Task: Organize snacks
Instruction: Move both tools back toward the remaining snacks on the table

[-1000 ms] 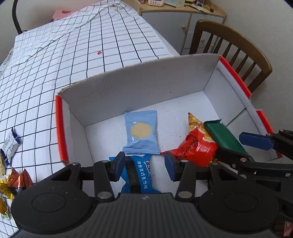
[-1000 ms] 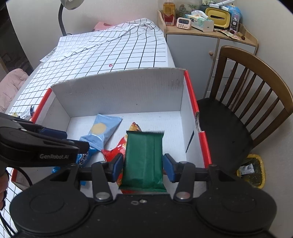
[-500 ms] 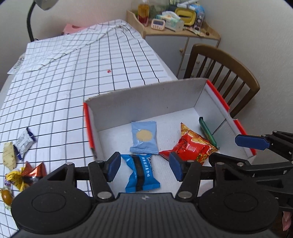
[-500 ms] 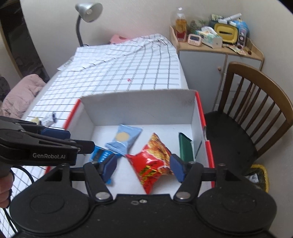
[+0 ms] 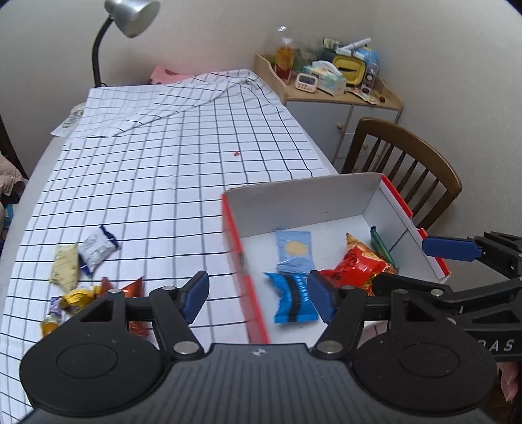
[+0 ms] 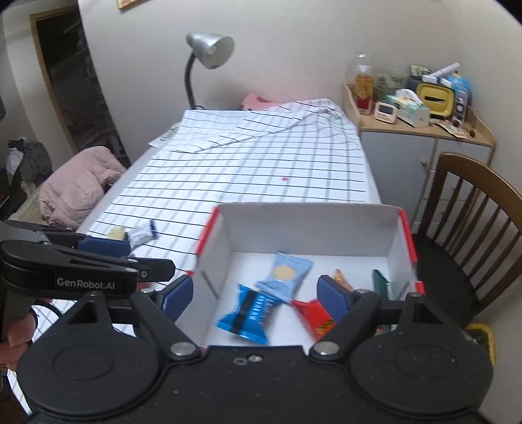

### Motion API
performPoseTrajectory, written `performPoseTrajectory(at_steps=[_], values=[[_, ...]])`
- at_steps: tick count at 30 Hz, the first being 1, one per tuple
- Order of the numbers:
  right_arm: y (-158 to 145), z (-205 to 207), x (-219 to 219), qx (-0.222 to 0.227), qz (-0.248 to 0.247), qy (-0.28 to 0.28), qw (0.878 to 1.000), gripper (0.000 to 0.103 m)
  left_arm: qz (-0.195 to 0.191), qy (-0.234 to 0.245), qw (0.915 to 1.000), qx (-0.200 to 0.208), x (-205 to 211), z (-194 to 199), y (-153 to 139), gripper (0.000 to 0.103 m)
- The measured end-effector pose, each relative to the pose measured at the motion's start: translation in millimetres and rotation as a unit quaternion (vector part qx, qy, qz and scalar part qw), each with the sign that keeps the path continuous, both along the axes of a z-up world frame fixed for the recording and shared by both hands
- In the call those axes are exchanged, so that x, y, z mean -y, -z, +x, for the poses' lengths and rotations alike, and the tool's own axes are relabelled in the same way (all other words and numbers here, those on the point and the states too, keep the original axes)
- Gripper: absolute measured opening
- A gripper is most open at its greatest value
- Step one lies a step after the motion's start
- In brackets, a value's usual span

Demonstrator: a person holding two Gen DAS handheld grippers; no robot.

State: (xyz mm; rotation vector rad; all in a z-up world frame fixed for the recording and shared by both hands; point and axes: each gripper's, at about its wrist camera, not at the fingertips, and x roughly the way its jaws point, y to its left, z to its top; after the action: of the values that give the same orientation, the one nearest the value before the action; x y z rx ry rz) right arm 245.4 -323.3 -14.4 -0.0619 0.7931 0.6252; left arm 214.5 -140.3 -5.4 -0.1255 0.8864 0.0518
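A white cardboard box (image 5: 310,199) (image 6: 310,225) with red edges stands at the table's near right corner. Inside lie a dark blue packet (image 5: 293,298) (image 6: 248,313), a pale blue packet (image 5: 293,249) (image 6: 284,274), a red bag (image 5: 355,265) (image 6: 316,319) and a green bar (image 5: 380,244) (image 6: 380,280) leaning on the right wall. My left gripper (image 5: 256,298) hangs above the box's left wall, jaws opening, nothing between them. My right gripper (image 6: 254,295) hovers over the box, jaws opening and empty. Loose snacks (image 5: 88,257) (image 6: 137,233) lie on the checked cloth to the left.
A checked tablecloth (image 5: 169,153) covers the table. A wooden chair (image 5: 411,163) stands right of the box, a cluttered cabinet (image 5: 339,98) behind it. A desk lamp (image 5: 127,19) rises at the far end. A pink garment (image 6: 78,182) lies left of the table.
Both grippers have let go of their packets, risen and pulled back from the box, jaws widening. The green bar now leans on the box's right wall; the dark blue packet lies on its floor.
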Motion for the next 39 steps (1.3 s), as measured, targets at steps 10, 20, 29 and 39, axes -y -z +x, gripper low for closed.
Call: performPoseTrajectory(at_steps=[10, 20, 29, 39], values=[[-8, -31, -60, 0.015, 0.011, -0.019, 1.000, 0.096, -0.007, -0.020, 0.9994, 0.026, -65, -47, -11, 0.076], [3, -52, -121, 0.003, 0.010, -0.026, 1.000, 0.102, -0.020, -0.049, 0.9981, 0.031, -143, -89, 1, 0.085], [27, -56, -173, -0.019, -0.001, -0.023, 1.000, 0.102, -0.041, -0.077, 0.9961, 0.011, -202, -102, 34, 0.092], [74, -34, -215, -0.050, -0.019, -0.015, 0.998, 0.101, -0.033, -0.135, 0.9900, -0.025, -251, -95, 90, 0.095]])
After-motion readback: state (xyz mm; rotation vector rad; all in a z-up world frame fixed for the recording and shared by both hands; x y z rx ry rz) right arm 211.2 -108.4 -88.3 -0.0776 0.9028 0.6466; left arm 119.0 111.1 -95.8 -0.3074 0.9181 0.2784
